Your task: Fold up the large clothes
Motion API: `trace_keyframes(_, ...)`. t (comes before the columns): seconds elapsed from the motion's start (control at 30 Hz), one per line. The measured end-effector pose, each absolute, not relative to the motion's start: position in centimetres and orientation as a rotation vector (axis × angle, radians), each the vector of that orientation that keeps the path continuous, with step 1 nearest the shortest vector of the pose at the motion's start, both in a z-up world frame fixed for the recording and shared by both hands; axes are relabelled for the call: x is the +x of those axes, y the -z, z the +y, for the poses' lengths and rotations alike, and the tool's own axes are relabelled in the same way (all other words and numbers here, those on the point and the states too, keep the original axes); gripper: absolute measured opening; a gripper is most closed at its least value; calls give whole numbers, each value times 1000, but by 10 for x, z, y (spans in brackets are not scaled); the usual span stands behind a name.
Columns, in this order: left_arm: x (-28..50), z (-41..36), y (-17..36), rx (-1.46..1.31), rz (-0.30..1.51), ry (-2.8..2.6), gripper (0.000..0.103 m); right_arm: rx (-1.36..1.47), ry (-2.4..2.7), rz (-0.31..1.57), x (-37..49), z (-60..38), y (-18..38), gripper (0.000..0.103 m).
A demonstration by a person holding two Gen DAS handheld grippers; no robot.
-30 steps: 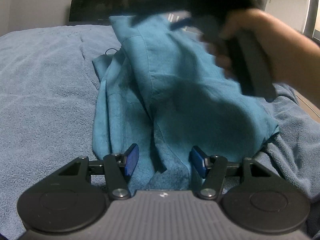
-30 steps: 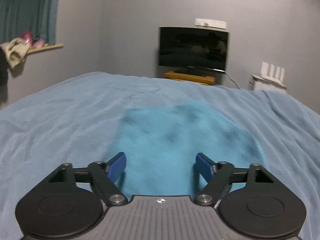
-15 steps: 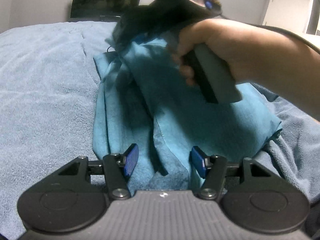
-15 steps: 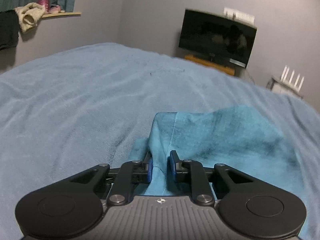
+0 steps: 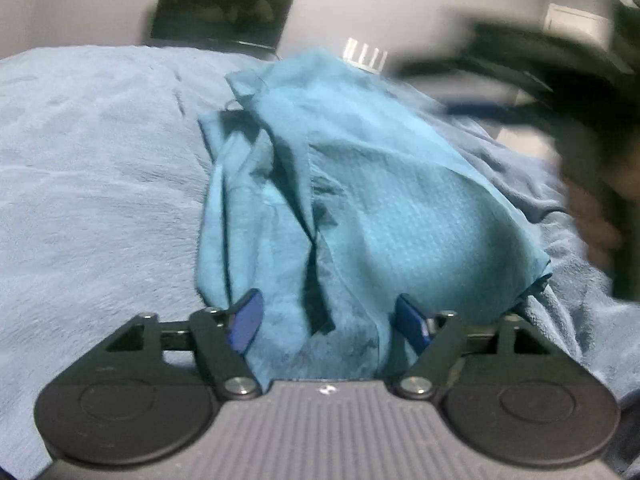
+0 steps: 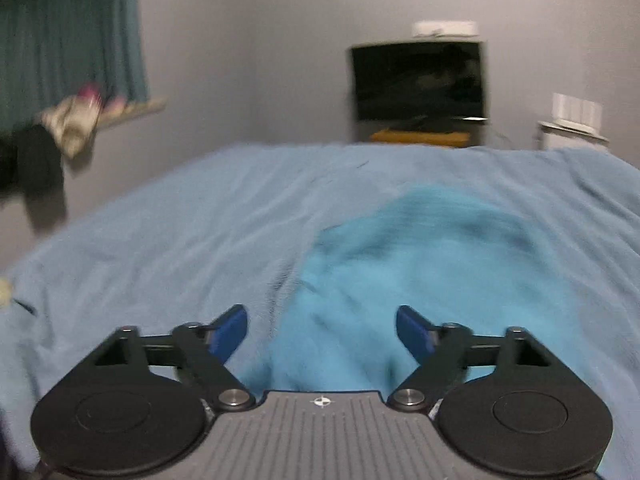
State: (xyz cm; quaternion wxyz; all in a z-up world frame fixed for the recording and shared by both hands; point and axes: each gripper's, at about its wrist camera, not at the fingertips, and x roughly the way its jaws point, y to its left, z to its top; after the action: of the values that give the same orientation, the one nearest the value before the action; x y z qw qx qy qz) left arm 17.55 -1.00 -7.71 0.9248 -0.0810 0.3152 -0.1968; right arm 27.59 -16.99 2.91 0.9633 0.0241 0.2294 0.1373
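Now both grippers' jaws are opening: left gripper [image 5: 328,322] straddles the teal garment [image 5: 360,200], right gripper [image 6: 322,330] grips nothing.

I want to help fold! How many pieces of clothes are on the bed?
1: a teal fabric garment, bunched on the light blue fleecy bed cover, straight ahead of both tongs. More could be hidden beneath it. Other clothes hang by the window, off the bed.

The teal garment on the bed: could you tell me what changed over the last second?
The right gripper pinched the teal garment, then let go and drew away; its jaws are opening. The left gripper is opening around the near edge. The blanket stayed put.
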Motion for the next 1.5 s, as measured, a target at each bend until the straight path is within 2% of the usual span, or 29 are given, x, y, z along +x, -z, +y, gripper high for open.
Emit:
trace_keyframes(0.17, 143, -13, 68, -143, 633, 327, 86, 104, -126, 509, 188, -237, -15, 92)
trace_keyframes(0.27, 125, -19, 62, -134, 616, 278, 87, 183, -83, 562, 154, -266, 5, 93)
trace_keyframes(0.5, 79, -43, 45, -54, 593, 173, 91, 136, -78, 633, 107, -254, 49, 94)
trace_keyframes(0.63, 60, -42, 47, -151, 721, 190, 93, 119, -122, 640, 88, -239, 47, 101)
trace_keyframes(0.8, 62, -57, 60, -25, 751, 113, 98, 38, -109, 671, 87, -223, 54, 103)
trace_keyframes(1.0, 86, -66, 80, 53, 758, 93, 99, 34, -52, 697, 101, -219, 71, 102)
trace_keyframes(1.5, 79, -68, 73, 113, 717, 94, 101, 36, -38, 690, 104, -220, 73, 102)
